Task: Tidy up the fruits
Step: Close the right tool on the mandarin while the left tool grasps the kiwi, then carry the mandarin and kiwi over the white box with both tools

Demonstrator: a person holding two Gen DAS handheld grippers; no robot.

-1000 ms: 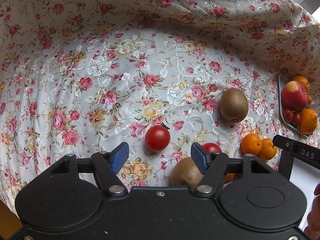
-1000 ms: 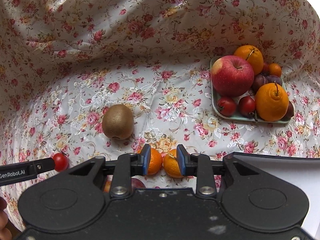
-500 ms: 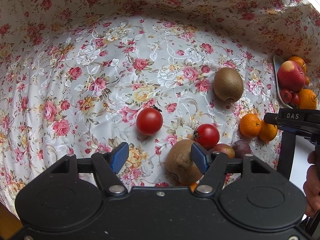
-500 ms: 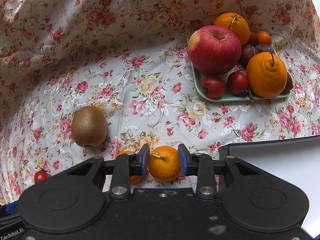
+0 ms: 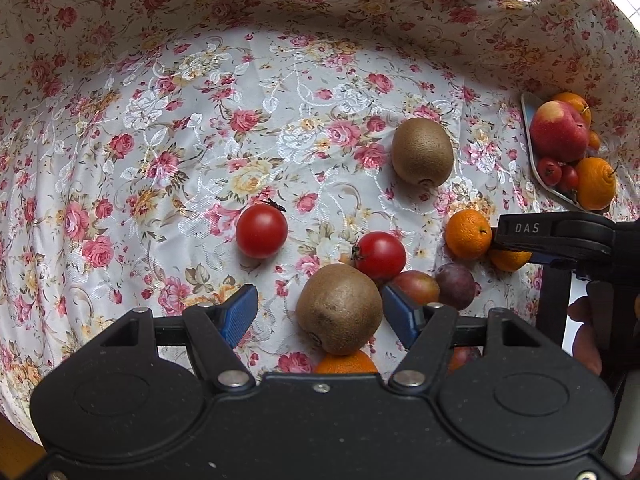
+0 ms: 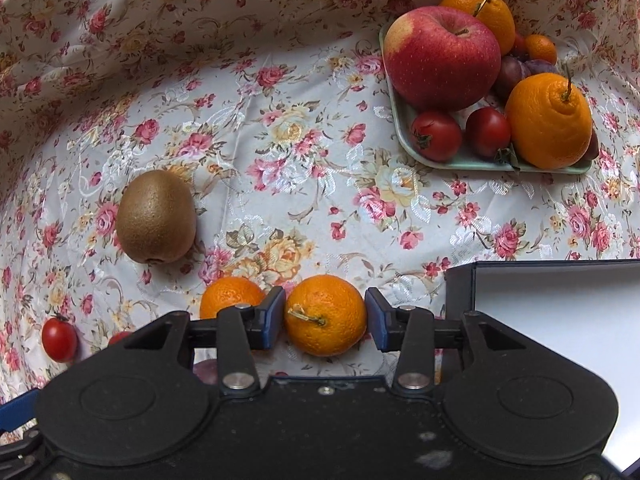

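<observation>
My left gripper (image 5: pixel 320 312) points down at the flowered cloth and is open, its jaws still widening. A brown kiwi (image 5: pixel 340 308) lies between its blue pads, close to the right pad and well clear of the left one. My right gripper (image 6: pixel 324 316) straddles a stemmed mandarin (image 6: pixel 326 314). Its jaws are opening, and the pads sit at the fruit's two sides without squeezing it. A pale green tray (image 6: pixel 460 162) at the back right holds a red apple (image 6: pixel 444 56), oranges, cherry tomatoes and plums.
Loose on the cloth are a second kiwi (image 5: pixel 422 152), two tomatoes (image 5: pixel 261 231) (image 5: pixel 380 255), two plums (image 5: pixel 456 286) and another mandarin (image 6: pixel 230 296). A dark-edged white box (image 6: pixel 560 320) stands at the right. The cloth rises in folds behind.
My right gripper has come down, and its jaws have spread from nearly shut to either side of the mandarin. My left gripper has shifted so that the near kiwi now lies between its fingers.
</observation>
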